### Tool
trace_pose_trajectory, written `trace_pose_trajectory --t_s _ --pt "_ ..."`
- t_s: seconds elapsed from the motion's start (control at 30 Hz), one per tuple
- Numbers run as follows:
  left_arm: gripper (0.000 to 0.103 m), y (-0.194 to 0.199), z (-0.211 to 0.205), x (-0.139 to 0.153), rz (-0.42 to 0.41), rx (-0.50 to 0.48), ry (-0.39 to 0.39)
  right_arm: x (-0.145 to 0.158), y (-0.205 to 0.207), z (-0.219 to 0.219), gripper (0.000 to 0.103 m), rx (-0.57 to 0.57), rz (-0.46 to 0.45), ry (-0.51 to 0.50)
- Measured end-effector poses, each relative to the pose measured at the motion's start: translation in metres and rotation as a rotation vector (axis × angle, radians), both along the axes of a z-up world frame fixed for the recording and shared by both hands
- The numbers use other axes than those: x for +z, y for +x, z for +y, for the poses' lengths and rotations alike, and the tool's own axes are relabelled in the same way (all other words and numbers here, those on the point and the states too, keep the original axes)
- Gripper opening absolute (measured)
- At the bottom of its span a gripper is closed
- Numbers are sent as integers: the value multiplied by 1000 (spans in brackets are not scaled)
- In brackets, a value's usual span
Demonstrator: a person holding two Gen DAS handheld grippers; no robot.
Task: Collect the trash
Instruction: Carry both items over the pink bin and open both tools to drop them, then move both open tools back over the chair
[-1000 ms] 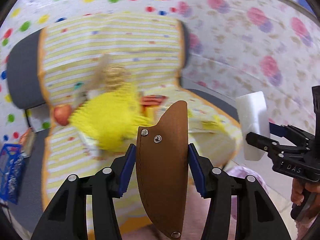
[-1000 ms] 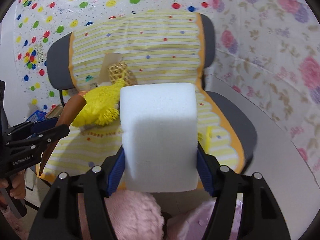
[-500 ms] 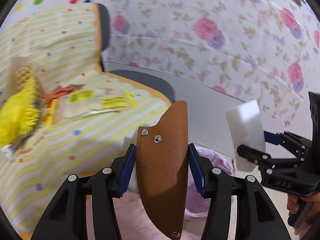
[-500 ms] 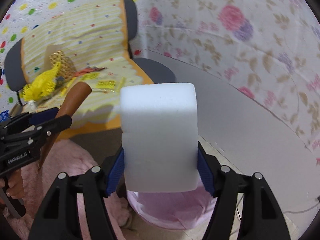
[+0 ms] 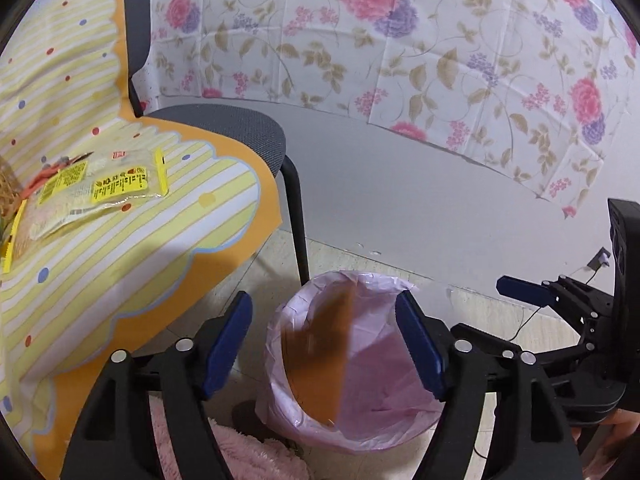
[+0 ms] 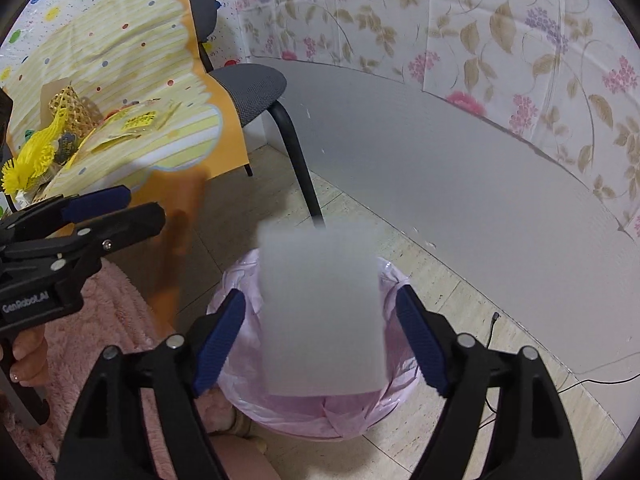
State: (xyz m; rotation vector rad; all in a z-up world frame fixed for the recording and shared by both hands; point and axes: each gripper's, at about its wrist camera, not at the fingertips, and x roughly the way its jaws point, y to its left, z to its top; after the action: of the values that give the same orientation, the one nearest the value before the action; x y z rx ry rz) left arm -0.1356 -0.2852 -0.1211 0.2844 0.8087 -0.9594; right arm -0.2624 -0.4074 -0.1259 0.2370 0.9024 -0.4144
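Observation:
A bin with a pink liner (image 5: pixel 384 408) stands on the floor below both grippers; it also shows in the right wrist view (image 6: pixel 304 412). My left gripper (image 5: pixel 324 348) is open, and a blurred brown leather sheath (image 5: pixel 320 356) falls from it into the bin. My right gripper (image 6: pixel 320 344) is open, and a blurred white foam block (image 6: pixel 320 312) drops between its fingers above the bin. In the right wrist view the left gripper (image 6: pixel 108 208) is at left with the sheath (image 6: pixel 180 240) streaking down.
A grey chair (image 5: pixel 228 128) under a yellow striped cloth (image 5: pixel 104 248) stands at left, with a yellow-labelled packet (image 5: pixel 96 192) on it. A yellow spiky toy (image 6: pixel 32 156) lies on it too. A pink fluffy rug (image 6: pixel 100 312) borders the bin. A floral wall (image 5: pixel 400 60) is behind.
Both grippers swung right from the chair to above the bin and opened. The brown sheath and the white foam block left the fingers and are falling.

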Motion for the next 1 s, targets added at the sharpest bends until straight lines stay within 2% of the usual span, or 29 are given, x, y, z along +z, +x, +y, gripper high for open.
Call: trace_pose_trajectory --t_s 0.3,0.53,0.6,0.67,0.8,1.0 --pt "75 12 30 3 -23 93 25 8 -3 -9 78 -38 -31 23" --pt "75 9 67 24 -42 145 19 27 4 5 78 -21 -58 22" --pt "75 9 81 32 -50 175 13 37 7 14 78 1 -75 12" --pt "84 11 91 38 -49 205 15 45 13 24 78 28 -89 1" --pt "84 19 121 49 -41 282 -9 60 26 47 75 97 -108 -25" --pt "84 26 169 67 -99 417 -17 82 56 87 67 230 -140 -41"
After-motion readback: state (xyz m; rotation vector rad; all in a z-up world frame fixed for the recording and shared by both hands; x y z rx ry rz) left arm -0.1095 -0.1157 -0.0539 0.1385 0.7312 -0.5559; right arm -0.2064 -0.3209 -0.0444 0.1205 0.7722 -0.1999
